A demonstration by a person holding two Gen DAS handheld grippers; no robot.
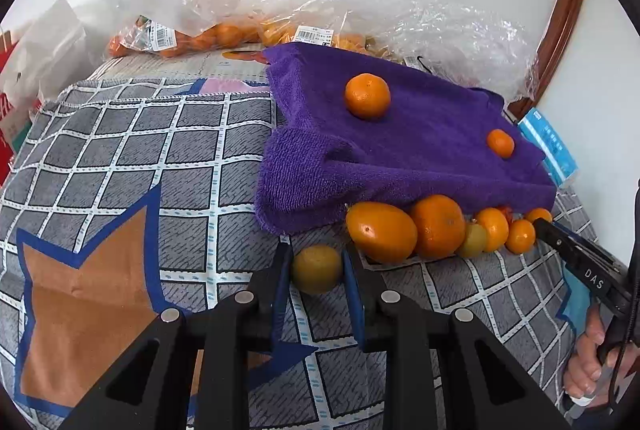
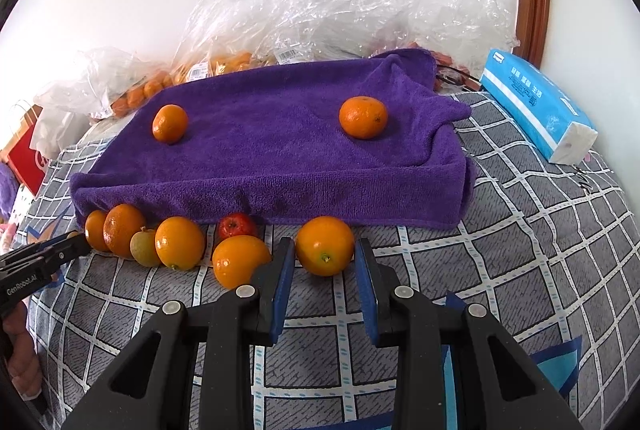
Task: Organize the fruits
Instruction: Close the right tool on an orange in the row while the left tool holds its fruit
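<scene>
Behind, plastic bags [image 2: 280, 10] crowd the purple towel [image 2: 280, 158]; tissue pack [image 2: 536, 102] alongside.

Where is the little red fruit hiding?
In the right wrist view the red fruit sits left of centre, tucked against the front edge of the purple towel, just behind an orange.

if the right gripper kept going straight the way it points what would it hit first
Most likely the orange fruit already sitting between the fingers of the right gripper. Behind it comes the front wall of the purple towel draped over a raised block, though depth here is hard to judge.
</scene>
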